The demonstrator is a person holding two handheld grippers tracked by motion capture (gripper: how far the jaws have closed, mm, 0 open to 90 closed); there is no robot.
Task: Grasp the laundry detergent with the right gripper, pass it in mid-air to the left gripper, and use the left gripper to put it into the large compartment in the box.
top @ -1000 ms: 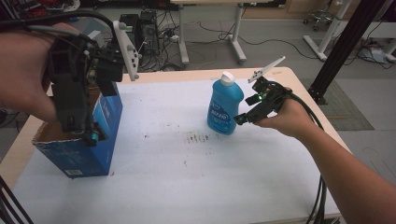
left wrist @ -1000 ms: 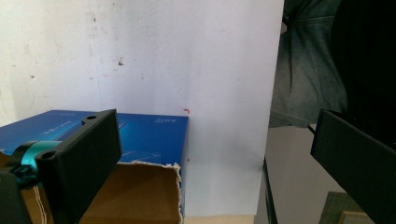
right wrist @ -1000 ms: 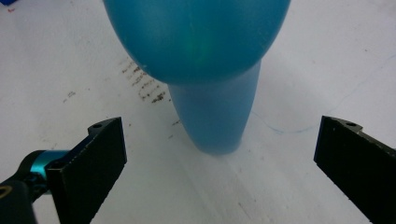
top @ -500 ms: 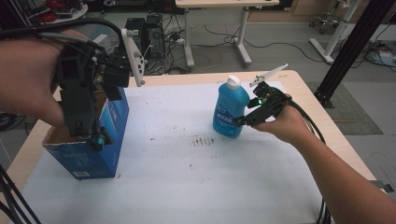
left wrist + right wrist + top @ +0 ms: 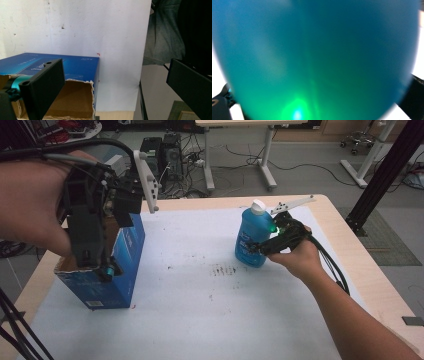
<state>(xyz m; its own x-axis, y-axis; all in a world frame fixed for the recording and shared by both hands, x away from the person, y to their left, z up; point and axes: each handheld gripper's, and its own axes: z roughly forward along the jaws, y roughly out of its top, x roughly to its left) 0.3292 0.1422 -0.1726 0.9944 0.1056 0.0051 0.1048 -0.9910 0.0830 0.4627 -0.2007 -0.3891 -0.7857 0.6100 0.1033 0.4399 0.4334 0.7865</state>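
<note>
nearest to us, at the left of the high view, our left gripper [image 5: 107,270] hangs over the open top of the blue cardboard box [image 5: 117,275]. in the left gripper view its jaws stand wide apart with nothing between them, one over the torn brown flap, the other out past the box's edge. the box stands on the white sheet covering the table [image 5: 200,320], close to the left edge.

farther out and to the right, our right gripper [image 5: 260,247] is clamped on the blue bottle [image 5: 252,242], low on its body, well below the white cap [image 5: 258,207]. in the right gripper view the blue plastic [image 5: 317,57] bulges close between the jaws, lit green by the gripper's lamp. the bottle stands upright, or nearly so, near the far right part of the sheet; we cannot tell whether its base touches the sheet.

we judge the bottle to be smooth, rounded plastic, likely with liquid inside, so fairly heavy for its size and prone to slip or twist. the wall may give a little under pressure, so we would squeeze firmly but not crush it. a hold across the mid body, near its centre of weight, seems safest; the cap end looks too narrow. the box looks light and stiff at its walls, weak at the torn flap.

beyond the table we see desk legs and cables on the floor.
</note>
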